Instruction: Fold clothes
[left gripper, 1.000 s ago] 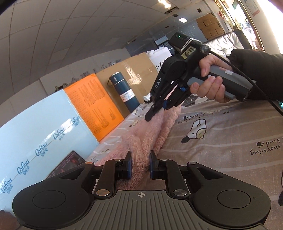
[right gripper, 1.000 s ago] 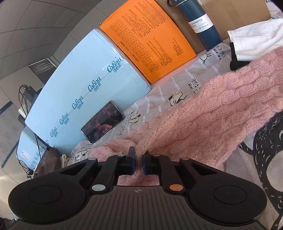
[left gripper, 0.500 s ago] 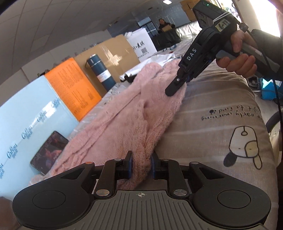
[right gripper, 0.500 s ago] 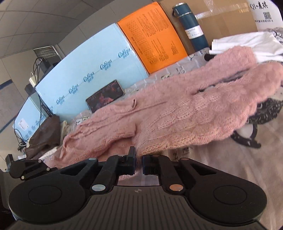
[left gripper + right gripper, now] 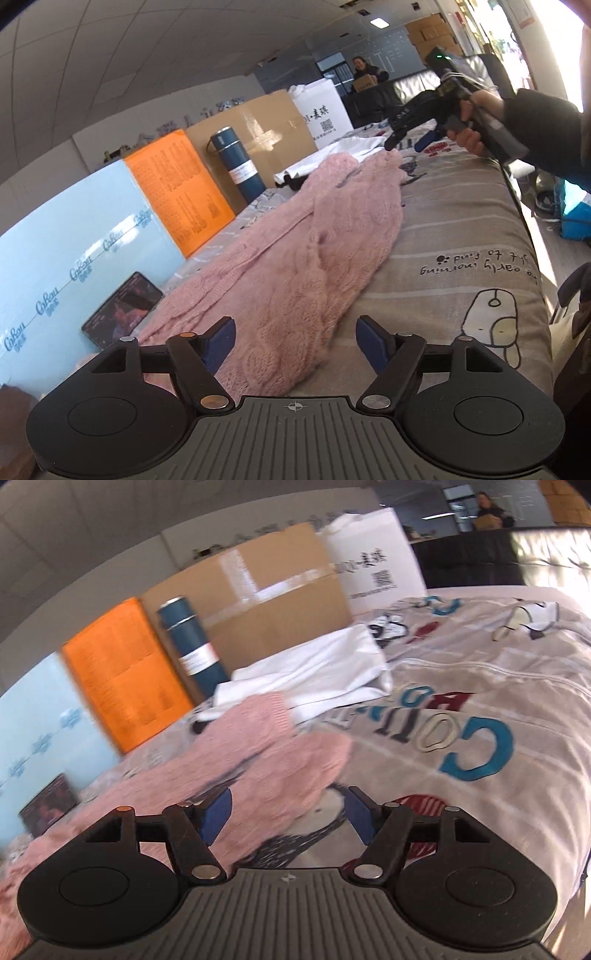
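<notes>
Left gripper (image 5: 297,341), jaws spread wide and holding nothing, hovers over the near hem of the pink sweater (image 5: 314,243). Right gripper (image 5: 286,814), likewise spread, hangs above the far end. The sweater lies along the printed bedsheet (image 5: 461,236), white garment (image 5: 314,672) at 12 o'clock.

Left gripper (image 5: 297,341) spread wide, blue pads empty, low over the near end of the pink sweater (image 5: 314,243). Right gripper (image 5: 290,814) likewise spread, gripped in a dark-sleeved right hand (image 5: 471,122) above the sweater's far end.
</notes>
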A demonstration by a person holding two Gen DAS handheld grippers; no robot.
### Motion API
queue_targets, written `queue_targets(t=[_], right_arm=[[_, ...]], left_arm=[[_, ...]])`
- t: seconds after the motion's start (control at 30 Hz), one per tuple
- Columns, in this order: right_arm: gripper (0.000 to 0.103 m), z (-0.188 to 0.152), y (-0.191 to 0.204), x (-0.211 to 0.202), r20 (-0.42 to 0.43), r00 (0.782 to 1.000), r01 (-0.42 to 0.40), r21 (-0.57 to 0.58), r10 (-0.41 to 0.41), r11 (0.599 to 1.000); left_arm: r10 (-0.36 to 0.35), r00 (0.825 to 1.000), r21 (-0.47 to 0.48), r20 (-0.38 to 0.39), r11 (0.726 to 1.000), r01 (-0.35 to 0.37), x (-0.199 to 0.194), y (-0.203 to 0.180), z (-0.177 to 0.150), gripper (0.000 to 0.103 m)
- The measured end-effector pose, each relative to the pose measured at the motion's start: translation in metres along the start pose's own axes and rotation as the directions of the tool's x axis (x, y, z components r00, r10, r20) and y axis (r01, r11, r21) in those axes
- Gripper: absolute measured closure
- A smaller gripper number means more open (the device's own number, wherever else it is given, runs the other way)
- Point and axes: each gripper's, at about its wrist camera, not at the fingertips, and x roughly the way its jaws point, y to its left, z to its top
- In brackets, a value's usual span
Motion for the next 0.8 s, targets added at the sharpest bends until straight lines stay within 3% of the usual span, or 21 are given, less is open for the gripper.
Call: queue_targets(t=[0.13, 0.2, 0.27, 0.37, 0.4, 0.43, 0.47, 0.6, 0.73, 0.8], right_arm=[[0.038, 0.014, -0.012, 0.022, -0.022, 1.0, -0.01, 0.055, 0.011, 0.998], [0.046, 0.017, -0.008, 0.031, -0.034, 0.999, 0.002, 0.053, 0.0, 0.999], [0.073, 0.017, -0.001, 0.037, -0.048, 0.999, 0.025, 0.017, -0.024, 1.0], [0.09, 0.015, 0.004, 0.036, -0.049, 0.999, -0.003, -0.016, 0.002, 1.0], [0.092, 0.014, 0.004, 0.032, -0.038, 0.999, -0.014, -0.025, 0.013, 1.0], [0.094, 0.015, 0.004, 0.028, -0.021, 1.0, -0.019, -0.038, 0.018, 0.999], [0.096, 0.015, 0.005, 0.021, -0.001, 1.0, -0.02, -0.053, 0.02, 0.998], [0.097, 0.021, 0.009, -0.014, 0.104, 0.993, -0.037, -0.089, 0.046, 0.995], [0.097, 0.025, 0.016, -0.042, 0.18, 0.982, -0.028, -0.148, 0.055, 0.989], [0.097, 0.023, 0.017, -0.045, 0.181, 0.983, 0.001, -0.176, 0.032, 0.984]], left_arm=[[-0.028, 1.0, 0.105, 0.002, 0.994, 0.027, 0.017, -0.019, 0.014, 0.027], [-0.039, 0.999, 0.151, 0.001, 0.988, 0.038, 0.029, -0.027, 0.022, 0.027], [-0.051, 0.999, 0.18, 0.007, 0.983, 0.049, 0.04, -0.033, 0.028, 0.027], [-0.076, 0.997, 0.203, 0.018, 0.977, 0.071, 0.054, -0.04, 0.035, 0.031], [-0.087, 0.996, 0.208, 0.025, 0.975, 0.08, 0.056, -0.04, 0.036, 0.057], [-0.086, 0.996, 0.219, 0.028, 0.973, 0.078, 0.057, -0.041, 0.036, 0.097], [-0.07, 0.997, 0.222, 0.036, 0.973, 0.06, 0.058, -0.041, 0.036, 0.102], [-0.031, 0.993, 0.151, 0.113, 0.988, 0.014, 0.045, -0.029, 0.037, 0.102], [-0.052, 0.986, 0.013, 0.156, 0.999, 0.05, 0.027, -0.009, 0.039, 0.102], [-0.105, 0.984, -0.02, 0.14, 0.994, 0.109, 0.026, -0.009, 0.037, 0.102]])
